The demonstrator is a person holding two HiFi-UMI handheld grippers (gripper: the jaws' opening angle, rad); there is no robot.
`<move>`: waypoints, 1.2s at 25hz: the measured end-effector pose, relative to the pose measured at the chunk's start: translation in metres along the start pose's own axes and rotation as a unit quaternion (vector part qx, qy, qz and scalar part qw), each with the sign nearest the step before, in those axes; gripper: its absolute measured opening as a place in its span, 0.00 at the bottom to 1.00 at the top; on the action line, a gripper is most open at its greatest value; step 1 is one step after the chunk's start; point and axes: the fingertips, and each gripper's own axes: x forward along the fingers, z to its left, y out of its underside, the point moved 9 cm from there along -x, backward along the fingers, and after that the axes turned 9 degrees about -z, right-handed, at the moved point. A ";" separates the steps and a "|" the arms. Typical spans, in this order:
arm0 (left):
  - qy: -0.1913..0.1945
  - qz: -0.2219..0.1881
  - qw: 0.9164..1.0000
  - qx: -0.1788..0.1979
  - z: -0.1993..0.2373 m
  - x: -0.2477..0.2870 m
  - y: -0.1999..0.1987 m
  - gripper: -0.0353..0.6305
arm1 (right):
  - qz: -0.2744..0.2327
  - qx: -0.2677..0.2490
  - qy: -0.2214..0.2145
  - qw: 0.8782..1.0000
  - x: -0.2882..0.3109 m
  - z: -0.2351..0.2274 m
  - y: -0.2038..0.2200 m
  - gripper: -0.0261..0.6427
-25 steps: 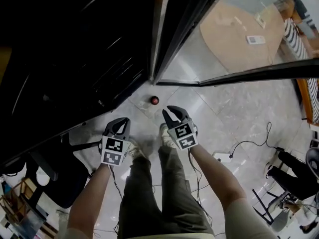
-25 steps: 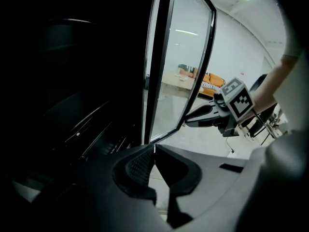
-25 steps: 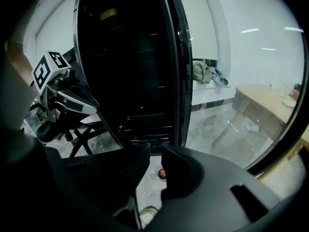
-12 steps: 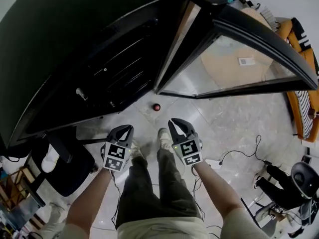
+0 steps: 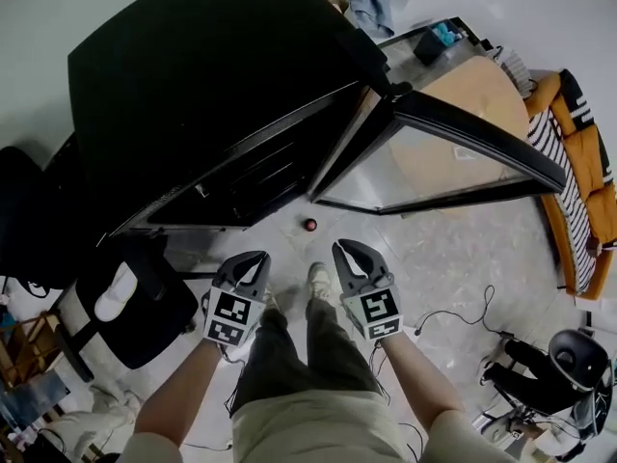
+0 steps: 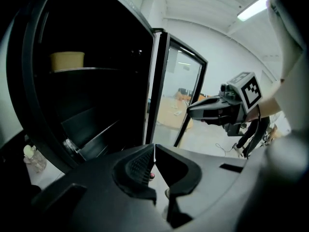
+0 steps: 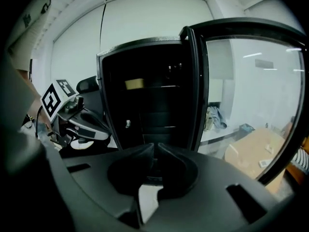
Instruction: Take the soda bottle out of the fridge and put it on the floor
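Right claw (image 5: pixel 348 252) has closed since a second ago. It and the left claw (image 5: pixel 253 261) are pressed together, empty — bottle (image 5: pixel 310 225) stands on the floor (image 5: pixel 434 249) before the open fridge (image 5: pixel 222 95).

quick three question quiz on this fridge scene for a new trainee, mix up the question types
1. True or false: the glass door of the black fridge stands open.
2. The small red round object lies: A) on a fridge shelf B) on the pale tiled floor in front of the fridge C) on top of the fridge.
3. Fill in: the left tool and the right tool both hold ____.
Key: 1 true; 2 B; 3 nothing.
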 end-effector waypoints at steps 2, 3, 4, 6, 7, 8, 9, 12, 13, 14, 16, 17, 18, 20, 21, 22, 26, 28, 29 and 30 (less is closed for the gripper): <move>-0.008 -0.013 1.000 0.026 -0.004 -0.017 -0.020 0.07 | -0.007 0.001 -0.001 1.000 -0.009 0.003 -0.022 0.06; -0.012 -0.019 0.999 0.045 -0.006 -0.025 -0.030 0.07 | -0.011 0.000 -0.003 1.000 -0.013 0.003 -0.034 0.06; -0.014 -0.025 0.998 0.061 -0.010 -0.033 -0.039 0.07 | -0.014 -0.001 -0.005 1.000 -0.018 0.004 -0.045 0.06; -0.010 -0.039 0.996 0.076 -0.017 -0.048 -0.055 0.07 | -0.020 -0.004 -0.007 1.000 -0.027 0.007 -0.067 0.06; -0.007 -0.046 0.996 0.076 -0.020 -0.056 -0.063 0.07 | -0.022 -0.005 -0.008 1.000 -0.031 0.008 -0.077 0.06; -0.005 -0.052 0.996 0.075 -0.023 -0.063 -0.071 0.07 | -0.025 -0.004 -0.010 1.000 -0.036 0.009 -0.087 0.06; -0.005 -0.058 0.996 0.074 -0.026 -0.070 -0.079 0.07 | -0.029 -0.001 -0.013 0.999 -0.042 0.011 -0.098 0.06; -0.010 -0.077 0.994 0.077 -0.030 -0.093 -0.104 0.07 | -0.053 0.006 -0.015 0.998 -0.057 0.017 -0.130 0.06; -0.013 -0.084 0.993 0.078 -0.031 -0.101 -0.113 0.07 | -0.061 0.006 -0.014 0.998 -0.062 0.019 -0.139 0.06; -0.016 -0.091 0.993 0.079 -0.033 -0.108 -0.121 0.07 | -0.070 0.004 -0.015 0.997 -0.067 0.021 -0.149 0.06; -0.022 -0.105 0.990 0.087 -0.037 -0.123 -0.140 0.07 | -0.090 -0.002 -0.026 0.996 -0.078 0.026 -0.167 0.06; -0.025 -0.113 0.989 0.095 -0.040 -0.132 -0.149 0.07 | -0.101 -0.005 -0.033 0.994 -0.084 0.030 -0.176 0.06; -0.028 -0.121 0.986 0.107 -0.043 -0.140 -0.159 0.07 | -0.111 -0.004 -0.039 0.993 -0.091 0.034 -0.187 0.06; -0.036 -0.132 0.981 0.139 -0.049 -0.156 -0.176 0.07 | -0.135 0.002 -0.047 0.990 -0.103 0.044 -0.210 0.06; -0.040 -0.138 0.977 0.155 -0.052 -0.162 -0.185 0.07 | -0.146 0.005 -0.050 0.988 -0.108 0.047 -0.220 0.06; -0.044 -0.144 0.974 0.170 -0.055 -0.168 -0.194 0.07 | -0.157 0.007 -0.053 0.986 -0.114 0.050 -0.231 0.06; -0.048 -0.176 0.964 0.195 -0.067 -0.193 -0.225 0.07 | -0.196 0.001 -0.064 0.978 -0.135 0.057 -0.264 0.06; -0.047 -0.204 0.958 0.196 -0.073 -0.207 -0.240 0.07 | -0.214 0.001 -0.071 0.974 -0.144 0.061 -0.277 0.05; -0.047 -0.216 0.955 0.199 -0.075 -0.214 -0.247 0.07 | -0.223 0.002 -0.075 0.972 -0.149 0.063 -0.284 0.05; -0.048 -0.225 0.952 0.200 -0.078 -0.221 -0.254 0.07 | -0.231 0.002 -0.080 0.970 -0.153 0.065 -0.290 0.05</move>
